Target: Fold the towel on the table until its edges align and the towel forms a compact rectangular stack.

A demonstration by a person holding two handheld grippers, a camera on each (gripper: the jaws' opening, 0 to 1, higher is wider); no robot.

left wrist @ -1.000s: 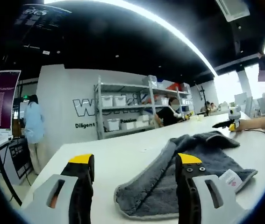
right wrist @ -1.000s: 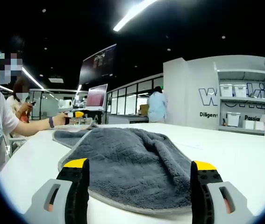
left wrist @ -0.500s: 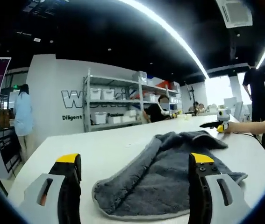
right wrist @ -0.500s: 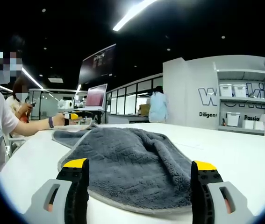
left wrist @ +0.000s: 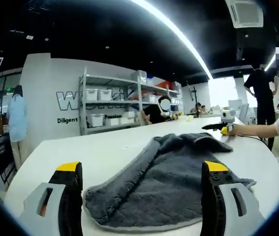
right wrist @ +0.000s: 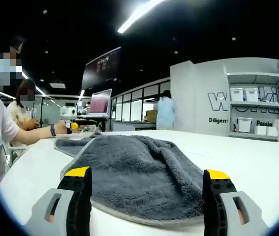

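We are holding both grippers low over the white table, looking along it at the grey towel, which is lying rumpled and loosely doubled over, not yet a tidy stack. We judge we are lining up to take its near hem. The left gripper is standing wide apart and gripping nothing; the towel's near edge is lying between its jaws, just ahead of the tips. The right gripper is likewise spread and empty, with the towel lying centred between its jaws, apparently just short of contact. Farther along the table, a person's hand is resting by another gripper.
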